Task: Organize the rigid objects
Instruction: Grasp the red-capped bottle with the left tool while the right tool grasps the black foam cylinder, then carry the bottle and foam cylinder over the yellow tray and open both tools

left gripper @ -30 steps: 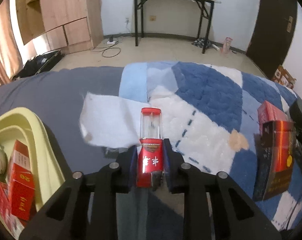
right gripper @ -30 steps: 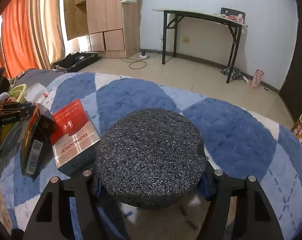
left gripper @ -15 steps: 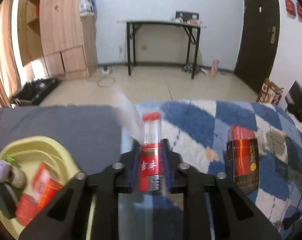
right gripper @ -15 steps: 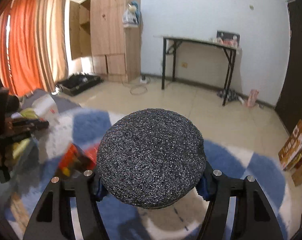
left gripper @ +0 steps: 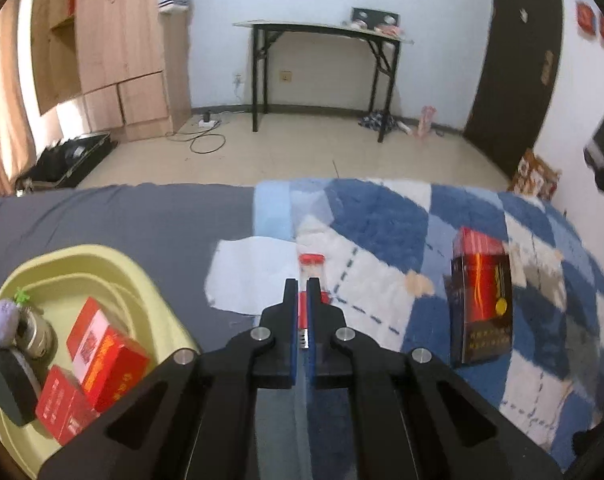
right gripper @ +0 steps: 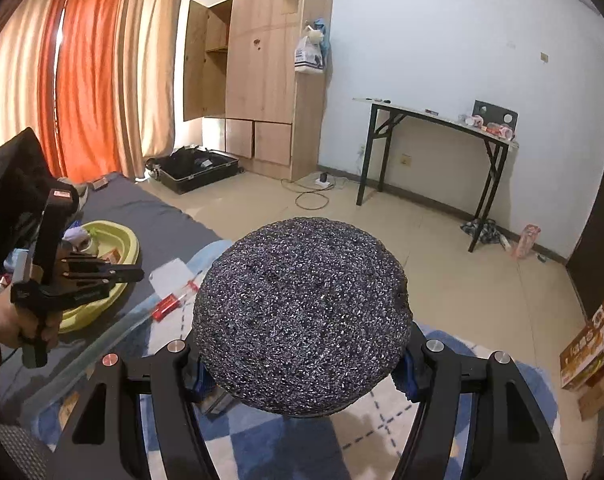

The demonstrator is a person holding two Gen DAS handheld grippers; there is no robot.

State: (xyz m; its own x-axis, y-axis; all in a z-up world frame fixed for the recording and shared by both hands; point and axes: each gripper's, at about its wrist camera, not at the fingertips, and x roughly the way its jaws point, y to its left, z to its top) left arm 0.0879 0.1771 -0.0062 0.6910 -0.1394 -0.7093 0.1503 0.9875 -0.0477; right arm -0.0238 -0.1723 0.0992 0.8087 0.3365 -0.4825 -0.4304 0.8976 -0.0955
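Observation:
My left gripper [left gripper: 301, 286] is shut with nothing between its fingers; it hangs above a red lighter [left gripper: 311, 280] with a clear top that lies on the bed. The lighter also shows in the right wrist view [right gripper: 173, 298], free below the left gripper [right gripper: 136, 274]. My right gripper [right gripper: 302, 376] is shut on a round dark grey speckled foam disc [right gripper: 302, 316] and holds it up above the blue checked blanket. A yellow basin [left gripper: 114, 280] at the left holds red boxes [left gripper: 106, 346] and a small jar.
A dark and red box [left gripper: 481, 304] stands upright on the blanket [left gripper: 381, 216] to the right. A white sheet of paper [left gripper: 250, 276] lies under the lighter. Beyond the bed edge are floor, a black table [left gripper: 321, 32] and a wooden wardrobe.
The left gripper let go of the lighter, which now lies on the bed, and shut empty. The right gripper rose higher with the foam disc.

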